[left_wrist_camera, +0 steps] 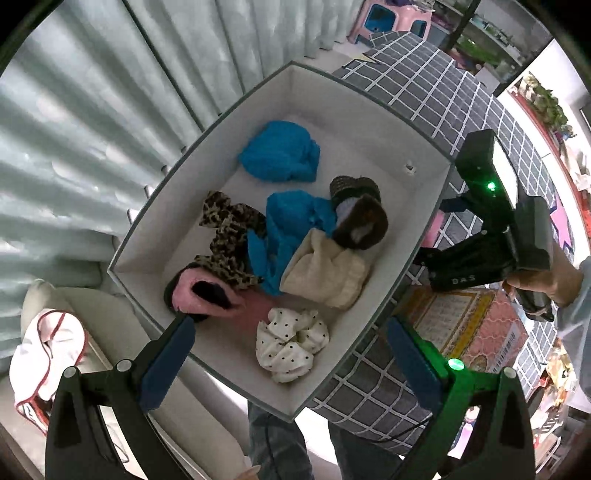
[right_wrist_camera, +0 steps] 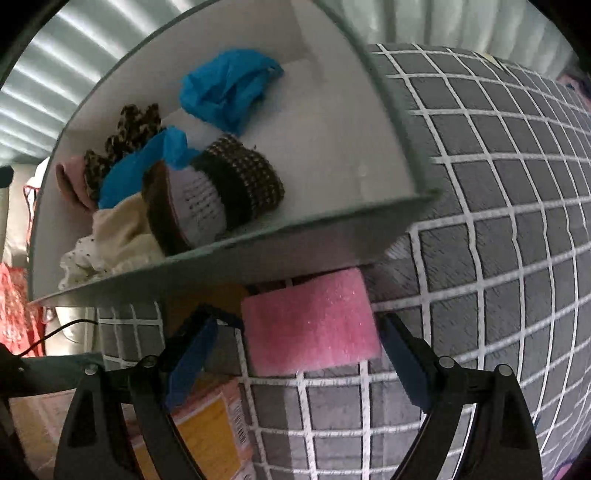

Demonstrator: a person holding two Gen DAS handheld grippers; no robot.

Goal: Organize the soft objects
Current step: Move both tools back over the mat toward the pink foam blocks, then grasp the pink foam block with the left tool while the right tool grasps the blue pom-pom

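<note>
A white storage box [left_wrist_camera: 354, 110] sits on a grey checked bed cover [left_wrist_camera: 443, 85]. Inside lie two blue cloths [left_wrist_camera: 280, 151], a leopard-print piece [left_wrist_camera: 229, 229], a cream knit [left_wrist_camera: 325, 273], a brown knit item [left_wrist_camera: 358, 218], a pink-and-black item [left_wrist_camera: 207, 291] and a dotted white scrunchie [left_wrist_camera: 291, 343]. My left gripper [left_wrist_camera: 291, 354] is open above the box's near end, holding nothing. A pink sponge [right_wrist_camera: 310, 321] lies on the cover beside the box [right_wrist_camera: 258, 254]. My right gripper [right_wrist_camera: 295, 362] is open, its fingers either side of the sponge; it also shows in the left wrist view [left_wrist_camera: 491, 240].
A pink and yellow carton [left_wrist_camera: 469, 332] lies on the cover near the box. Pale curtains [left_wrist_camera: 74, 129] hang behind. A white bag with red trim [left_wrist_camera: 48, 354] sits at the left. A pink and blue stool [left_wrist_camera: 391, 18] stands far back.
</note>
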